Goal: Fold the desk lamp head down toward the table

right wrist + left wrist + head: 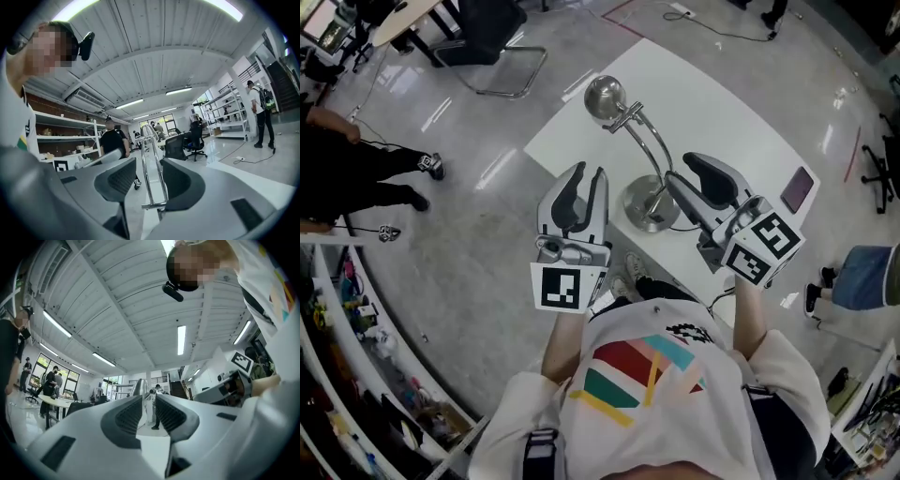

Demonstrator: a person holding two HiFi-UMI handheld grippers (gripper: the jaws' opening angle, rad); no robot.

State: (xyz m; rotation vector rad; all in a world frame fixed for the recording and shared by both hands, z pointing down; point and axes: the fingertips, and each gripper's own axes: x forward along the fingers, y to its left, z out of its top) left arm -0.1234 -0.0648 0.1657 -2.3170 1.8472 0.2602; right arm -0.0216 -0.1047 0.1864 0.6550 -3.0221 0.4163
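Note:
A chrome desk lamp stands on the white table (722, 103). Its round base (649, 204) is near the front edge. Its curved twin-rod arm (654, 150) rises to the dome head (605, 97) at the far left. My right gripper (679, 169) is open beside the arm, just above the base. In the right gripper view the rods (151, 173) stand between the jaws of the right gripper (149, 164) without touching either pad. My left gripper (586, 175) hovers left of the base, off the table's edge, open by a narrow gap and holding nothing. The lamp head (139, 386) shows beyond the tips of the left gripper (149, 401).
A dark phone (798, 188) lies on the table's right side. A cantilever chair (492, 42) stands on the floor at the back left, and a person (366, 164) stands at the far left. Shelving (356, 375) lines the lower left. An office chair (867, 277) is at the right.

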